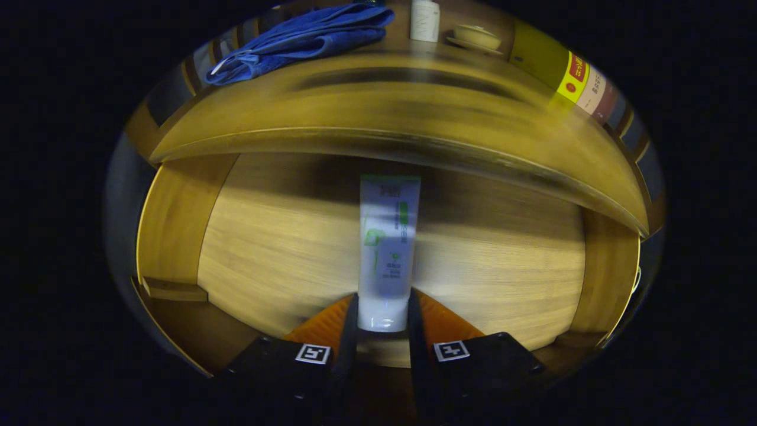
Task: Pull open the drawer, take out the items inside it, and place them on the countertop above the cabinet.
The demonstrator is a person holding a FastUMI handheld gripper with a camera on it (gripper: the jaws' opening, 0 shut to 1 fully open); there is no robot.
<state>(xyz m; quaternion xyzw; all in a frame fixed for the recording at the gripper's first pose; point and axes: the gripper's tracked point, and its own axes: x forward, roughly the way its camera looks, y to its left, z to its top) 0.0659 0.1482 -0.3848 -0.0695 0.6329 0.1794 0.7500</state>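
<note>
- The blue towel (pixel 301 38) lay on the bench (pixel 402 100), left of the white bottle (pixel 424 21), both well beyond the drawer (pixel 278 236).
- The drawer stood pulled open beneath the bench's front edge; that step was judged done.
- The tube (pixel 387 248) lay lengthwise near the middle of the drawer floor, its cap end toward the tool (pixel 382 316) and its far end toward the bench.
- The tool's fingers were closed in on the tube's cap end, one on each side, appearing to pinch it. Whether the tube was lifted clear of the drawer floor could not be told.
- No other item was seen on the visible drawer floor, though the part under the bench lay in shadow.
- A small lidded dish (pixel 476 36) and a yellow package (pixel 562 71) stood on the bench, right of the white bottle.
- Judged remaining: lift the tube out and set it on the bench.
</note>
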